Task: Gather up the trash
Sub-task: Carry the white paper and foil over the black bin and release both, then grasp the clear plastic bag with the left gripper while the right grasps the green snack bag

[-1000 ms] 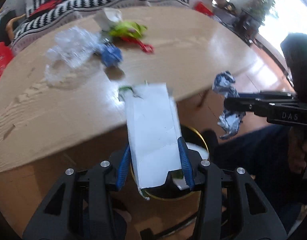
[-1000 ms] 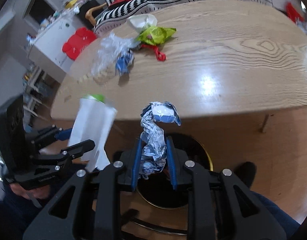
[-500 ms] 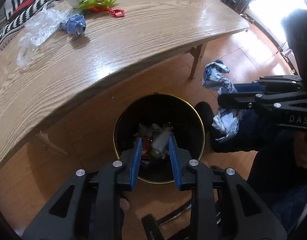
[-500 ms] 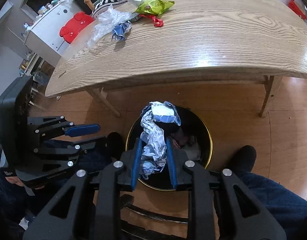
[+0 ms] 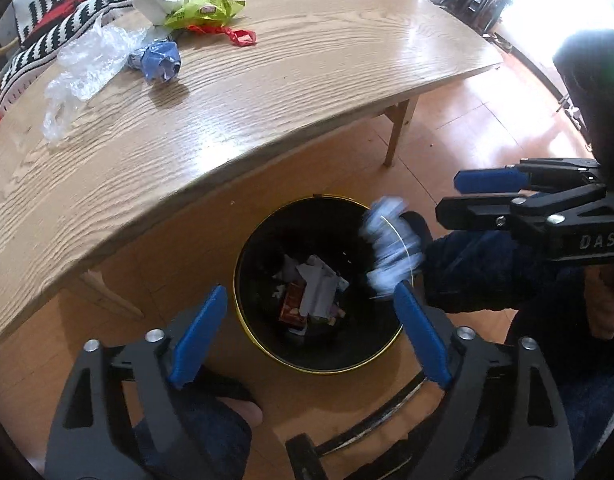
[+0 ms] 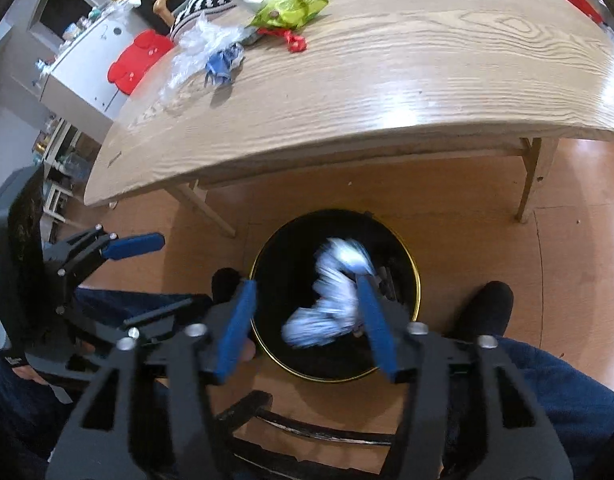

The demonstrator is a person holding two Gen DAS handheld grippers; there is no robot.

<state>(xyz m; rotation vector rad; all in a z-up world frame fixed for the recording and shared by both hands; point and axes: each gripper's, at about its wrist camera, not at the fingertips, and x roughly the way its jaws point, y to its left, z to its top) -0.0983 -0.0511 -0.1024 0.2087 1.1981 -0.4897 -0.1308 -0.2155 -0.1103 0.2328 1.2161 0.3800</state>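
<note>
Over the bin [image 6: 414, 268], blurred wrapper [image 6: 327, 308] sits loose between spread right jaws.

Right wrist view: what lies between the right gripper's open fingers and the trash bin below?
A blurred blue-and-white crumpled wrapper, apparently falling loose between the right gripper and the black bin; the left wrist view shows it at the rim.

Glossy grained wooden table [image 5: 291, 92]; crinkled clear plastic bag [image 5: 87, 68].
</note>
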